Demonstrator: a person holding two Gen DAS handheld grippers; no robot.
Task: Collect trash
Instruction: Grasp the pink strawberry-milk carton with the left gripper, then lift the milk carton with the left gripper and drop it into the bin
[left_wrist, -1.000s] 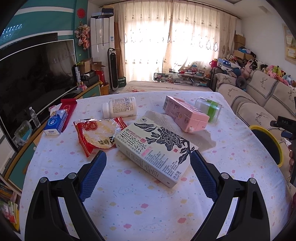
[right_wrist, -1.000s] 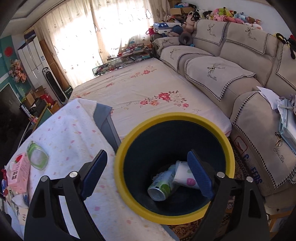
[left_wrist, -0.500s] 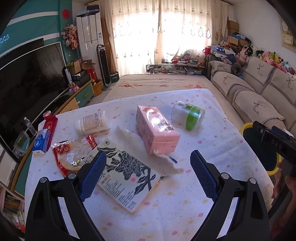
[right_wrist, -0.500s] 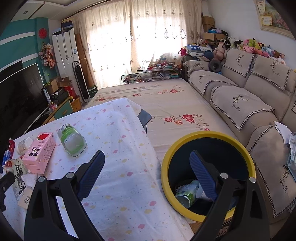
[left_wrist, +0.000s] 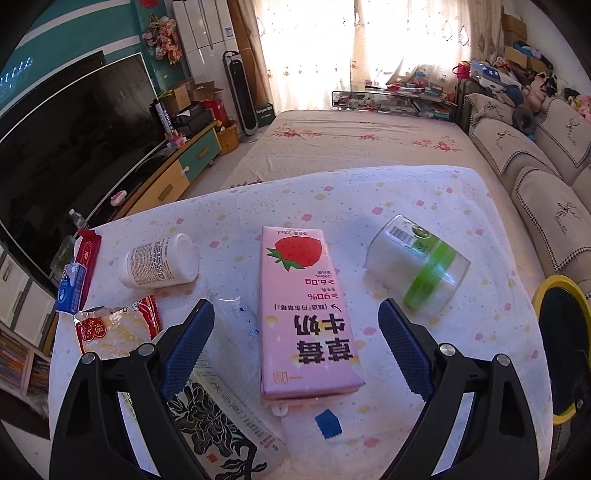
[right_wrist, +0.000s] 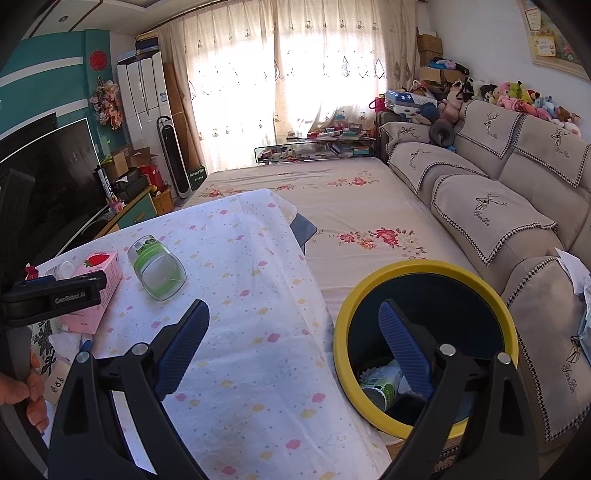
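Sunlight is streaming through lace curtains (right_wrist: 295, 74) at far wall. Beige sofa (right_wrist: 509, 206) is lining right side; dark television (left_wrist: 62, 147) is standing left, teal wall (right_wrist: 40, 74) behind. Floor apparently cloth-covered.

On the counter (left_wrist: 406, 192) the milk carton (left_wrist: 303, 314) lies in the middle, between the bottle (left_wrist: 159, 264) on its left and the lidded jar (left_wrist: 417, 267) on its right. A snack wrapper (left_wrist: 114, 326) lies left of the carton, nearer the viewer. The bin (right_wrist: 424, 343) stands on the floor beside the counter's right edge, with a can (right_wrist: 380, 384) inside.
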